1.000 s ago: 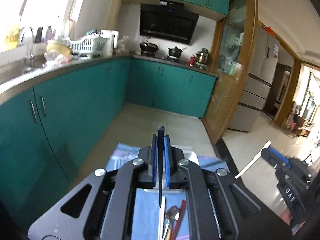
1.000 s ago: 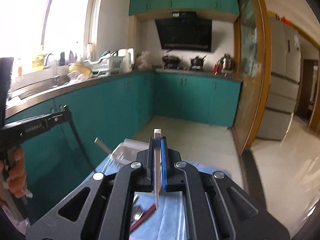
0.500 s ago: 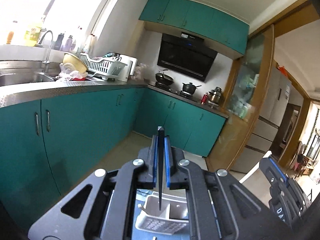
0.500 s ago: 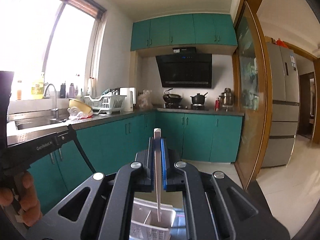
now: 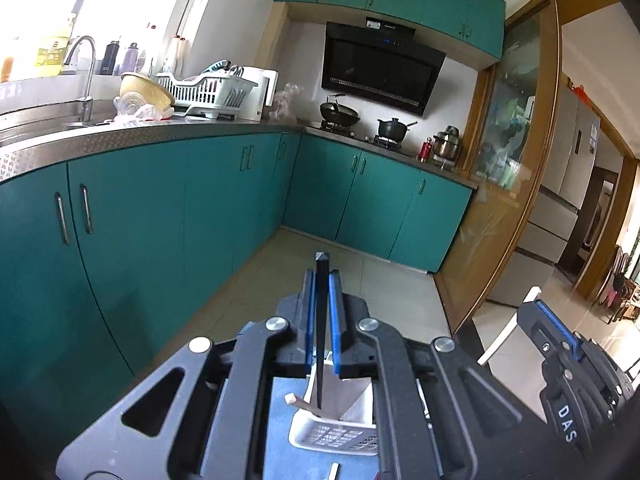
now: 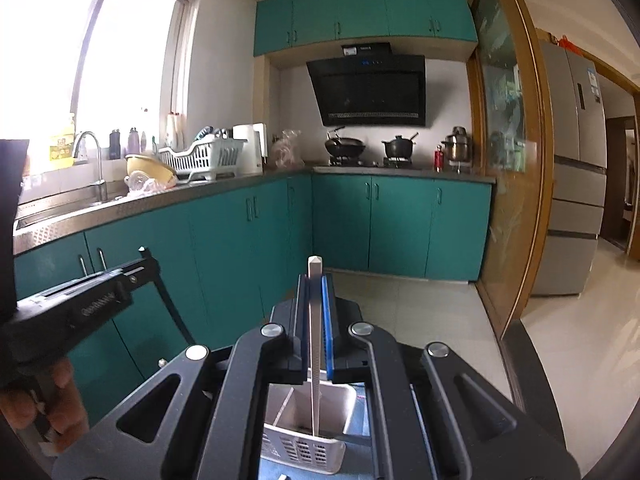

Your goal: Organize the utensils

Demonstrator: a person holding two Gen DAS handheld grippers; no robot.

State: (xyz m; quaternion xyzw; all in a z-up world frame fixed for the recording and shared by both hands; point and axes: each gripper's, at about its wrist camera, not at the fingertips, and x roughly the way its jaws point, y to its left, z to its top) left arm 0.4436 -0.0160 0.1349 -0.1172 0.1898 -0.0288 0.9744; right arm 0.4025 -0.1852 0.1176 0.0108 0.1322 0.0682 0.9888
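Right gripper clamped on a white chopstick above a utensil basket

The right gripper [image 6: 316, 324] has its blue-padded jaws closed on a slim white chopstick [image 6: 314, 344], which stands upright with its lower end inside the white perforated plastic utensil basket [image 6: 304, 446]. A second pale stick [image 6: 285, 406] leans in the same basket. At the left edge, the black left gripper [image 6: 76, 304] is held by a hand [image 6: 44, 408]. Teal kitchen cabinets [image 6: 224, 248] fill the background.

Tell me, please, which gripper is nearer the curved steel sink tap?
Left. The left gripper is on the tap's side; the right gripper is beside it, farther from the tap.
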